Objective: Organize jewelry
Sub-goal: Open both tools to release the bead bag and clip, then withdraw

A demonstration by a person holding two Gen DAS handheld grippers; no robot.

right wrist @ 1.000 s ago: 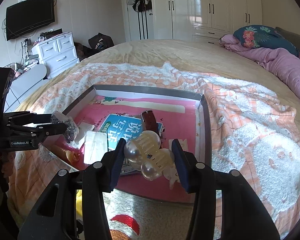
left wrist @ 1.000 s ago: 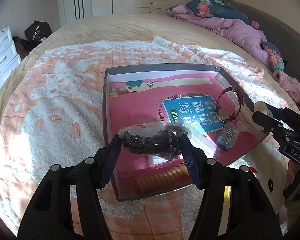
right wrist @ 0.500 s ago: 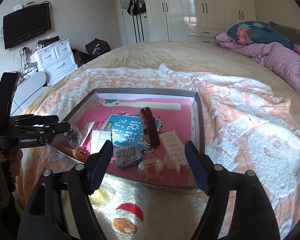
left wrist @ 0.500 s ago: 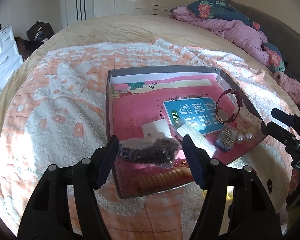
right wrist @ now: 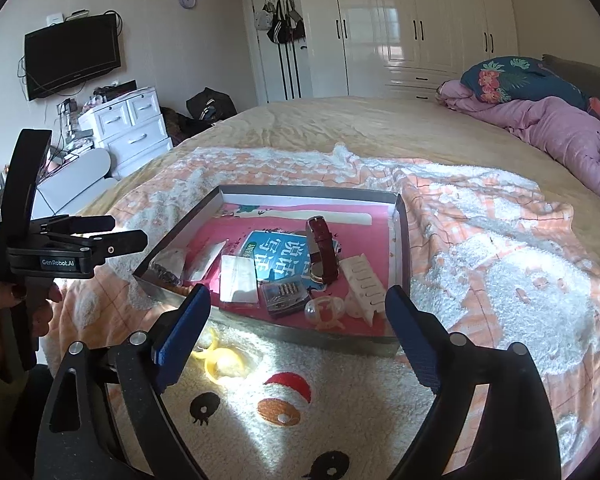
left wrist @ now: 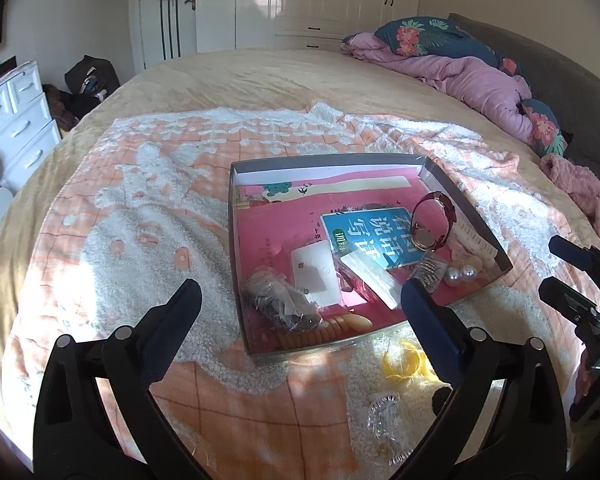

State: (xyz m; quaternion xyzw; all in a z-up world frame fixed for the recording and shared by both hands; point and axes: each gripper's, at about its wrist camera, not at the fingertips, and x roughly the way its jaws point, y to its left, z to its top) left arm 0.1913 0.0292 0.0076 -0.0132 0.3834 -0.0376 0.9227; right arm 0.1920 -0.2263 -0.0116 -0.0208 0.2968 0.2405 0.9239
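**Both claws spread wide and empty above a tray of jewelry on a bed**

The left gripper [left wrist: 300,300] has its two blue-tipped fingers far apart, with nothing between them. It hovers over the near end of a shallow grey tray [left wrist: 233,240] with a pink floor. Just beyond the fingers, in the tray's near left corner, lies a clear bag of dark beads [left wrist: 278,304], with an orange beaded bracelet [left wrist: 332,326] beside it at the near wall.

The right gripper [right wrist: 298,322] is also spread wide and holds nothing. It hovers over the tray's near edge. Directly past its fingers, inside the tray, sit a pearl hair clip [right wrist: 326,308] and a white comb-like clip [right wrist: 362,282]. Further in, a red-strapped watch [right wrist: 322,254] stands on a blue booklet [right wrist: 274,258].

The tray rests on a peach and white fleece blanket [left wrist: 140,208]. A yellow ring [left wrist: 402,362] lies on the blanket outside the tray, near its front wall.
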